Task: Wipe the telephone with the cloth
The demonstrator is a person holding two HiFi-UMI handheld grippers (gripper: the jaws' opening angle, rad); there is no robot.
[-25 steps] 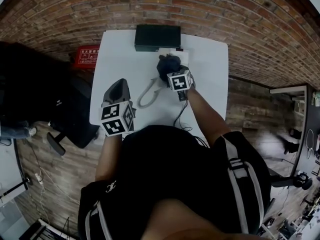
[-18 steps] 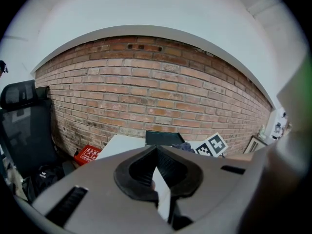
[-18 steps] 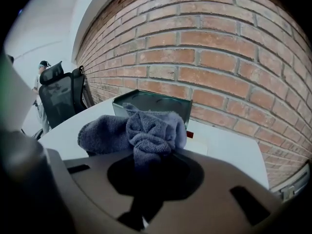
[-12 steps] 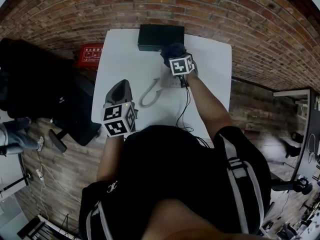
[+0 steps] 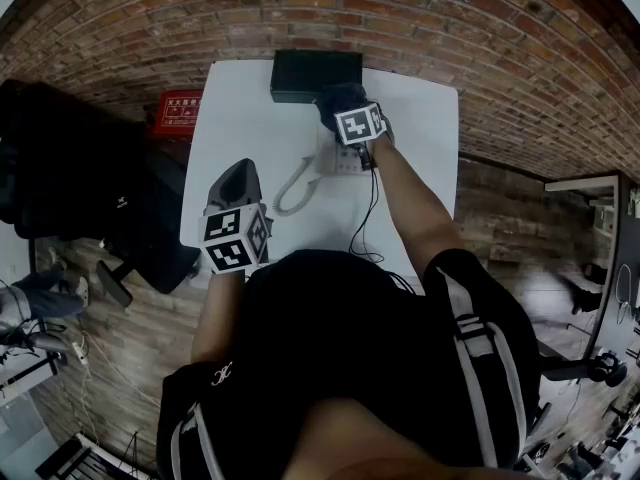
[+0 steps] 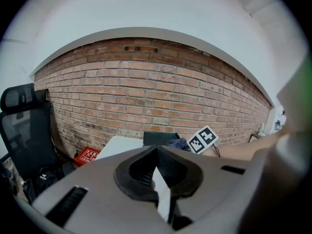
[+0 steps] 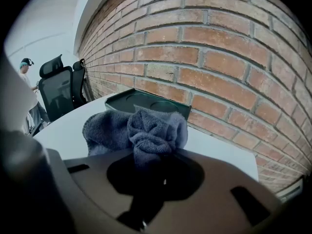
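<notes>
We cannot read the white print on the red box (image 5: pixel 180 110) beside the white table (image 5: pixel 240 118). The telephone (image 5: pixel 340 161) lies on that table, near a black box (image 5: pixel 315 73) by the brick wall (image 5: pixel 400 8). Our right gripper (image 7: pixel 152 155) is clamped on the blue-grey cloth (image 7: pixel 146 128) just above the telephone. Our left gripper (image 6: pixel 157 152) has its jaws together on nothing, over the table's near edge. The floor (image 5: pixel 500 228) is wood planks.

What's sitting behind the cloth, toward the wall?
A dark box stands just behind the cloth held by the right gripper, with the brick wall beyond it. The cloth covers part of the box's front, and whether they touch cannot be told.
</notes>
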